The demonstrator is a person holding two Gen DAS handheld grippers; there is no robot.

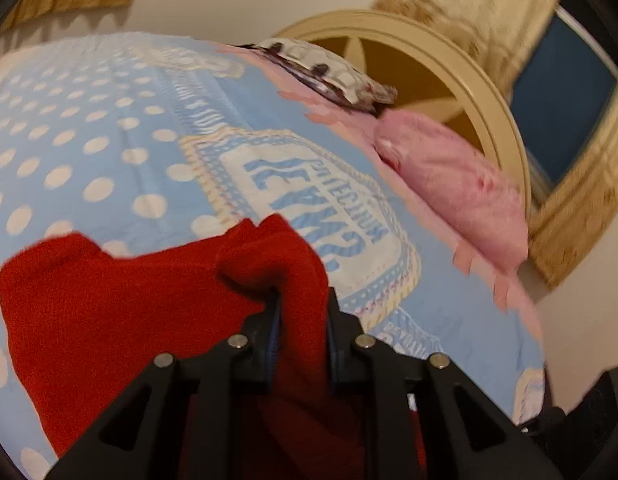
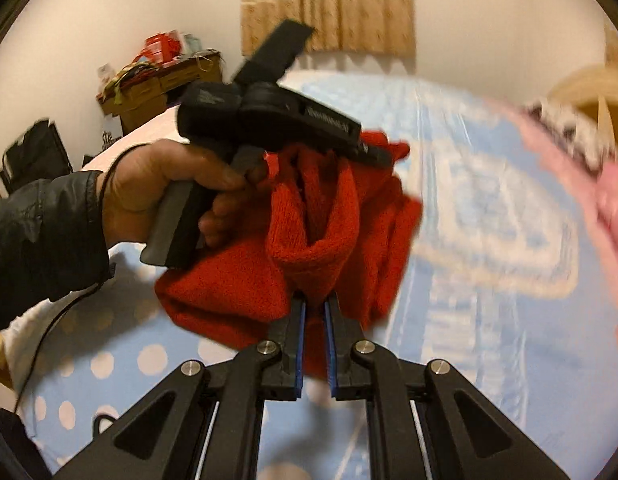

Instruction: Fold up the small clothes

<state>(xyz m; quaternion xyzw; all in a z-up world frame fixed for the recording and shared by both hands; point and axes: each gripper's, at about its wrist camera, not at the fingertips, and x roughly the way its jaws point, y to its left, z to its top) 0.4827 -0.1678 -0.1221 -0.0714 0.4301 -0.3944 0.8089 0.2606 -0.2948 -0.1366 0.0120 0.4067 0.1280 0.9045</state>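
Both hand-held grippers, left (image 1: 299, 300) and right (image 2: 315, 304), pinch my red knit garment (image 2: 309, 232), bunched above the bed's blue polka-dot sheet (image 1: 89, 140); beige curtain (image 2: 329, 4) behind.

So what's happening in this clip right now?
A person is working over a bed with a gripper in each hand, handling a red knit garment. Both grippers are shut on it: the left gripper pinches a bunched fold, and the right gripper grips another edge. In the right view the garment hangs bunched between them, above the blue polka-dot sheet; it is not folded yet. A pink cloth lies near the headboard.
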